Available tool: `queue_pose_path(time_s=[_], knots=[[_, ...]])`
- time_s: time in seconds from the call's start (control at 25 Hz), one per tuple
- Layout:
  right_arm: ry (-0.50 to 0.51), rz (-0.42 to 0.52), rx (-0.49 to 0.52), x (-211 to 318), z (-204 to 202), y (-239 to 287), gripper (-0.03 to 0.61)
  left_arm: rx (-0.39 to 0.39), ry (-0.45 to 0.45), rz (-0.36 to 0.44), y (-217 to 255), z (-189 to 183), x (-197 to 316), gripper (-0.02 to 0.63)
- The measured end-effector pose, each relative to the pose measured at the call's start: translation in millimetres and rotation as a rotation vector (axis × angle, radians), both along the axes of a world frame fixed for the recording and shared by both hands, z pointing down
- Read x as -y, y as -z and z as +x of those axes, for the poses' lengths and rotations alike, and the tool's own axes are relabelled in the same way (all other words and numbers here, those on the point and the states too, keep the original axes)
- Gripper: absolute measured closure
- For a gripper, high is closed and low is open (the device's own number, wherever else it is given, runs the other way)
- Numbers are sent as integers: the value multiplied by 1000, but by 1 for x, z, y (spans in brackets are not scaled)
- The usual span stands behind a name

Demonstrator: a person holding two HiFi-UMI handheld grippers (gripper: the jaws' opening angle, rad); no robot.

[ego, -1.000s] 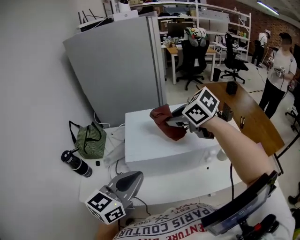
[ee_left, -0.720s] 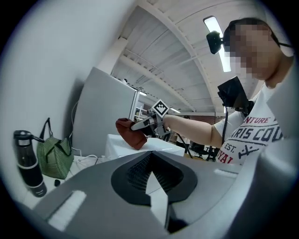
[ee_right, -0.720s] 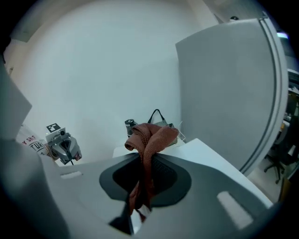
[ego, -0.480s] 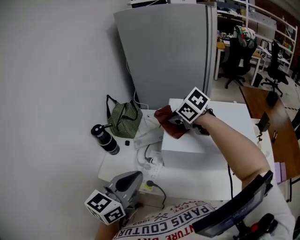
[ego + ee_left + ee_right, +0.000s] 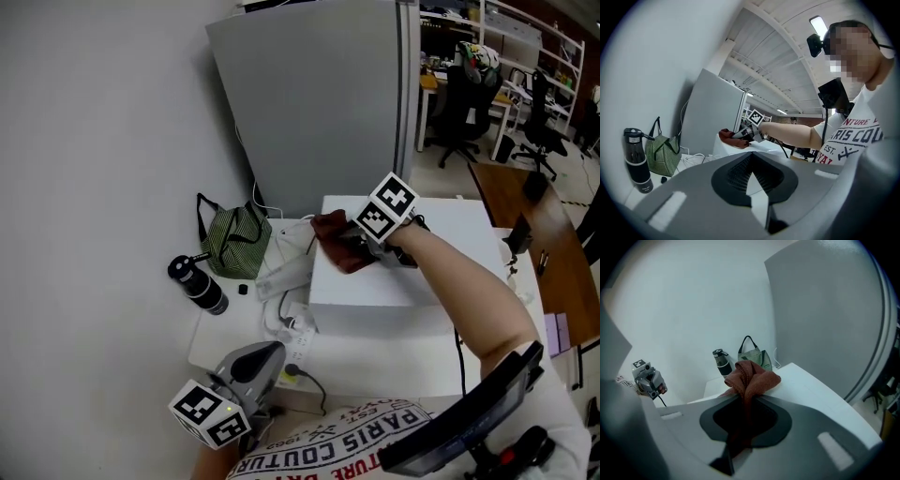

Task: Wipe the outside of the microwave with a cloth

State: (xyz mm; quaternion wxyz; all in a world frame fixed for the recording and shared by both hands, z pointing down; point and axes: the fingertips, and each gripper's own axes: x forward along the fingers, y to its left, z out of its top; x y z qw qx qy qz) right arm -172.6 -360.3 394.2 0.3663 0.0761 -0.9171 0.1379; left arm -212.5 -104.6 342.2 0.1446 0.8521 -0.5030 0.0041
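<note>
Now: one cloth (image 5: 336, 247) pinched in right gripper (image 5: 746, 401) jaws atop one microwave (image 5: 370, 286); left gripper (image 5: 751, 159) jaws closed, empty.

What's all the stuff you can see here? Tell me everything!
microwave: one, white, on the table
cloth: one, reddish-brown, on the microwave's top left edge
bag: one, green striped, left of the microwave
bottle: one, black, left of the bag
power strip: one, white, beside the microwave
partition: one, grey, behind the table
table: one, white
right gripper: one, shut on the cloth
left gripper: one, grey, shut, empty, held low
</note>
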Motion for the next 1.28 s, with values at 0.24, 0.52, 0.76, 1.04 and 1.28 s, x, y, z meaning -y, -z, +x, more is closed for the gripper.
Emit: queue_pose_path(time_s=[0.24,0.52,0.76,1.04,1.28], knots=[[-164,-4,-14,31,96,-3,537,-15,-106,3,-2,39,26,608],[-406,-30,-12,54,239,-4,535,-26,-271,17,-3,105,53,607],[-562,-14,-37,47,343,1,535,-39,-408,11,-4,162,62,608],[-630,17,-26,34,396,0,536,-40,-498,8,-10,211,68,608],[-596,14,-13,33,395,1,536,-43,-483,14,-9,225,69,607]])
